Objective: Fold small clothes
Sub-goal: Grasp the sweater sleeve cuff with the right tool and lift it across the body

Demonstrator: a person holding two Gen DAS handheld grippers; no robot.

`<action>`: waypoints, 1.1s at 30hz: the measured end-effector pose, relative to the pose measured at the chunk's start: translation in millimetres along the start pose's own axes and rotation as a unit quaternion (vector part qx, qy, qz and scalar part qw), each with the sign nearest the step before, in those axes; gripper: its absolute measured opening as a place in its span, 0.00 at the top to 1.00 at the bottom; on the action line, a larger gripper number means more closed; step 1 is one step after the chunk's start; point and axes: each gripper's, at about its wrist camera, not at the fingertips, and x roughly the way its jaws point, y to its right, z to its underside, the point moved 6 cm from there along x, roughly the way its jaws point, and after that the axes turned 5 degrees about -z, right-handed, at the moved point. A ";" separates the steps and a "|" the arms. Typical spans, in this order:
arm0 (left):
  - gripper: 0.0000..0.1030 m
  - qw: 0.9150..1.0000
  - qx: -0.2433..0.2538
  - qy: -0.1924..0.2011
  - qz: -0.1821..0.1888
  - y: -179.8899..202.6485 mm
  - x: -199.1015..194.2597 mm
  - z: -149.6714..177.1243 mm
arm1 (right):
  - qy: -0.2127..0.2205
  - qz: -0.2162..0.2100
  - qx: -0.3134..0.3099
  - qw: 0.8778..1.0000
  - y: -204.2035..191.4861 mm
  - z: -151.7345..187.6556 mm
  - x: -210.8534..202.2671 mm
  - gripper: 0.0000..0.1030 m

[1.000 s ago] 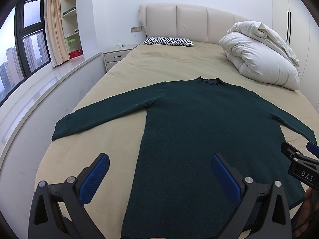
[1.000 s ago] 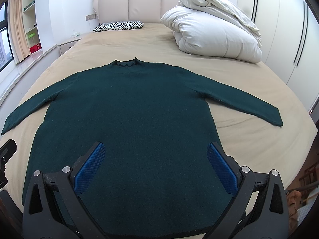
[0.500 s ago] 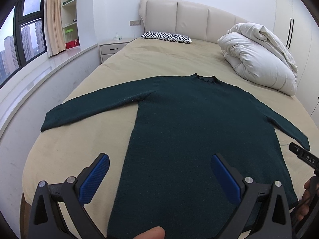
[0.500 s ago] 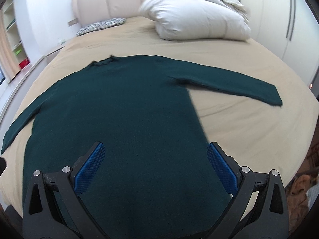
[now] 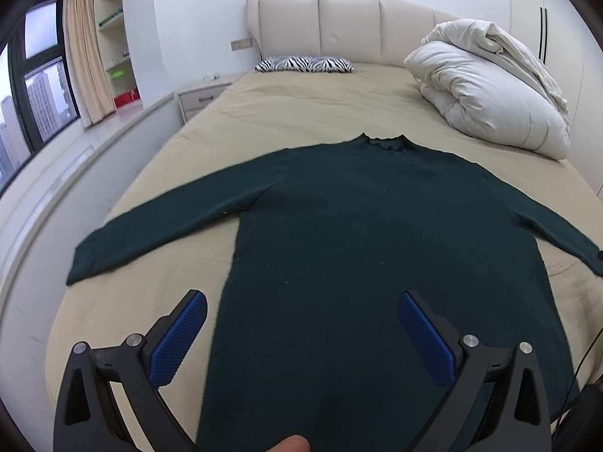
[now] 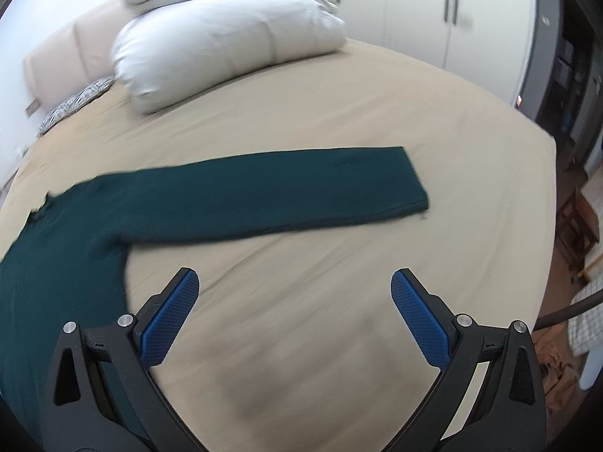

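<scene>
A dark green long-sleeved sweater (image 5: 369, 233) lies flat on the beige bed (image 5: 301, 120), neck toward the headboard and both sleeves spread out. My left gripper (image 5: 301, 309) hovers open above the sweater's lower body, nothing between its blue pads. In the right wrist view the sweater's right sleeve (image 6: 271, 196) stretches across the sheet, its cuff toward the right. My right gripper (image 6: 294, 286) is open over bare sheet just in front of that sleeve, short of the cuff. A fingertip (image 5: 288, 443) shows at the bottom edge of the left wrist view.
A rolled white duvet (image 5: 486, 90) sits at the bed's far right and a zebra-print pillow (image 5: 305, 64) by the headboard. A nightstand (image 5: 203, 96) and window ledge run along the left. White wardrobe doors (image 6: 433, 7) and a dark doorway stand to the right.
My right gripper has swung right, from above the sweater's body to in front of the right sleeve. The left gripper has shifted slightly and still looks over the body. Both stayed open.
</scene>
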 end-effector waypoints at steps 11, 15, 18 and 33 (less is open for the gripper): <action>0.00 0.990 -0.078 -0.039 0.114 14.9 41.0 -19.1 | -0.030 -0.161 0.288 0.943 125.2 -48.4 102.1 0.41; 0.00 0.989 -0.058 -0.074 0.112 21.5 51.7 -13.5 | -0.021 -0.192 0.313 0.930 134.1 -62.5 123.8 0.58; 0.01 0.986 -0.070 -0.081 0.128 16.7 57.8 -11.0 | -0.025 -0.194 0.313 0.929 129.2 -64.3 128.9 0.82; 0.07 0.962 -0.158 -0.092 0.201 -21.2 81.5 -14.3 | -0.008 -0.278 -0.050 0.959 -190.6 -66.2 33.0 0.93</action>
